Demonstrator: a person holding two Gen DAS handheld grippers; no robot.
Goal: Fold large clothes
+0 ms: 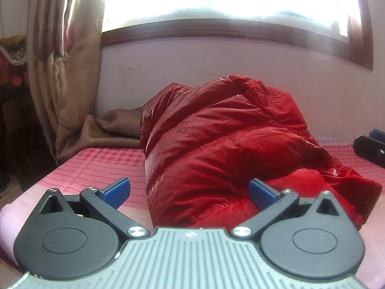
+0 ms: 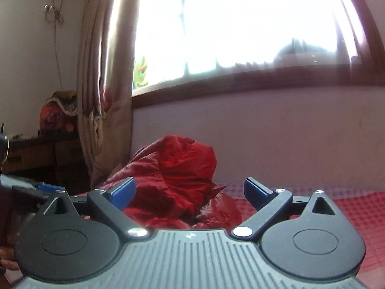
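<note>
A shiny red padded jacket (image 1: 228, 149) lies bunched in a long roll on the pink checked bed sheet (image 1: 96, 168), running back to the wall. My left gripper (image 1: 190, 190) is open, its blue pads spread wide at the jacket's near end, the right pad against the fabric and nothing pinched. In the right wrist view the jacket (image 2: 178, 173) shows as a crumpled heap just ahead of my right gripper (image 2: 190, 192), which stands open and empty. The right gripper (image 1: 370, 144) also peeks in at the left wrist view's right edge, and the left gripper (image 2: 36, 190) at the right wrist view's left edge.
A pale wall under a bright window (image 1: 216, 0) bounds the bed's far side. A beige curtain (image 1: 62, 60) hangs at the left, with brown cloth (image 1: 113, 130) bunched below it. Beyond the bed's left edge stands a dark cabinet (image 2: 36, 154).
</note>
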